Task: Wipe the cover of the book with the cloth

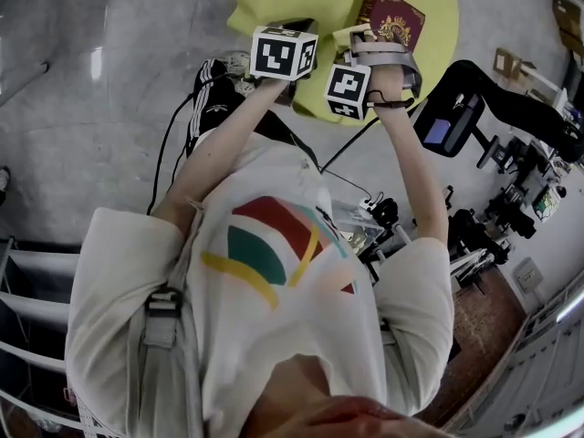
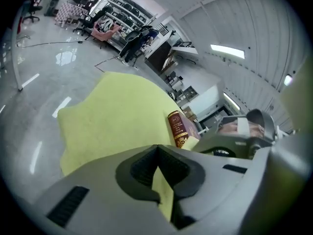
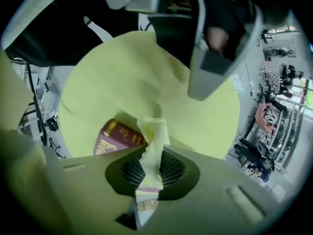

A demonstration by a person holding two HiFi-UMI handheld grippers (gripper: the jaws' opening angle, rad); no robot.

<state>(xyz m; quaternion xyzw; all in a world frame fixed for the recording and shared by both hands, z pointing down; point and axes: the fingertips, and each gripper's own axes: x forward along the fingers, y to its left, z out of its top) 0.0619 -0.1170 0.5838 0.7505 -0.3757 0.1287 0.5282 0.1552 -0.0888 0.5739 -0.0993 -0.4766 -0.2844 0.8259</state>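
Pinching a thin yellow fold of the cloth (image 2: 164, 194) in the left gripper (image 2: 157, 153), jaws fully closed, pads pressed flat on either face of the fold. Clamping likewise with the right gripper (image 3: 149, 166), jaws shut on a paler, bunched wad of cloth that rises out of the pads toward 12 o'clock. From the right gripper view, book (image 3: 117, 137) at 10 o'clock of the jaws, just past the tips, maroon with gold print, near end running in behind the wad and touching it. Impossible to tell whether also caught between the pads. From the left gripper view, same book at 1 o'clock of the jaws, beyond the tips and clear of them, standing tilted with the spine toward the camera, just beside the grey body of the right gripper. From the head view, both grippers raised close together, left one at 9 o'clock of the right one, book at 1 o'clock of the right gripper with the gold-emblem cover facing up and tilted. Behind everything, a broad yellow-green spread (image 2: 112, 111), filling 10 to 12 o'clock of the left gripper view above a glossy grey floor (image 2: 34, 82). Not clear whether of one piece with the pinched fold.
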